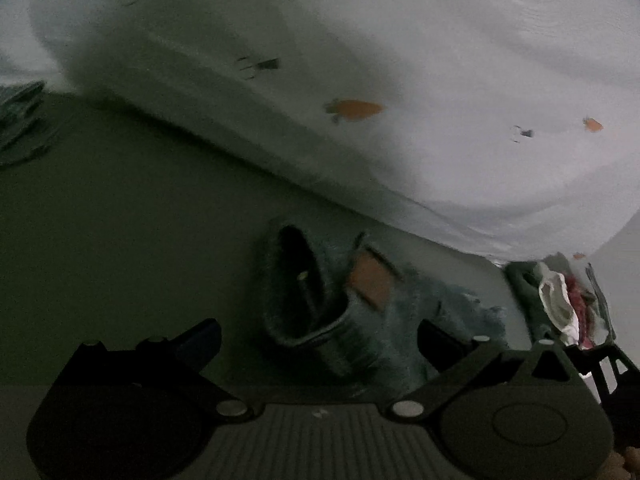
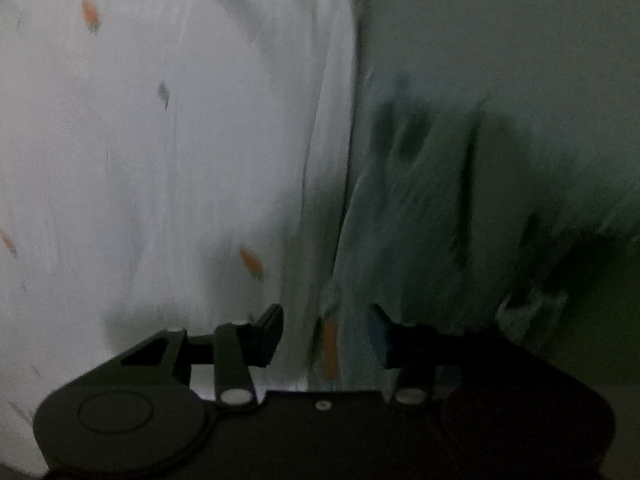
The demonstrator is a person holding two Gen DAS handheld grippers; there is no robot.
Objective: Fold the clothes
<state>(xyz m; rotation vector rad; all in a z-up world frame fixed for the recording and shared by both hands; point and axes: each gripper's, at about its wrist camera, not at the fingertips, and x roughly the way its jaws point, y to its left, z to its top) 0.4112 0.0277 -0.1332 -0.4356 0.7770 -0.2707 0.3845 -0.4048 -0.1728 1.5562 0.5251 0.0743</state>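
The left gripper (image 1: pixel 318 336) hovers with fingers spread above the jeans (image 1: pixel 320 312), empty; the white cloth (image 1: pixel 360 80) lies behind the jeans. The right gripper (image 2: pixel 326 336) also has its fingers spread.

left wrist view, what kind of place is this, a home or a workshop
Probably a home, perhaps a bedroom: a white sheet with orange carrot prints, crumpled jeans with a tan patch, and a pile of mixed clothes at the right.

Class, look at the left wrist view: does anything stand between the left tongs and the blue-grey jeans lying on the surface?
Nothing visible does. The left tongs stand open with the jeans directly ahead between the fingers. The white carrot-print cloth lies beyond the jeans, and the small heap of clothes sits off to the right.
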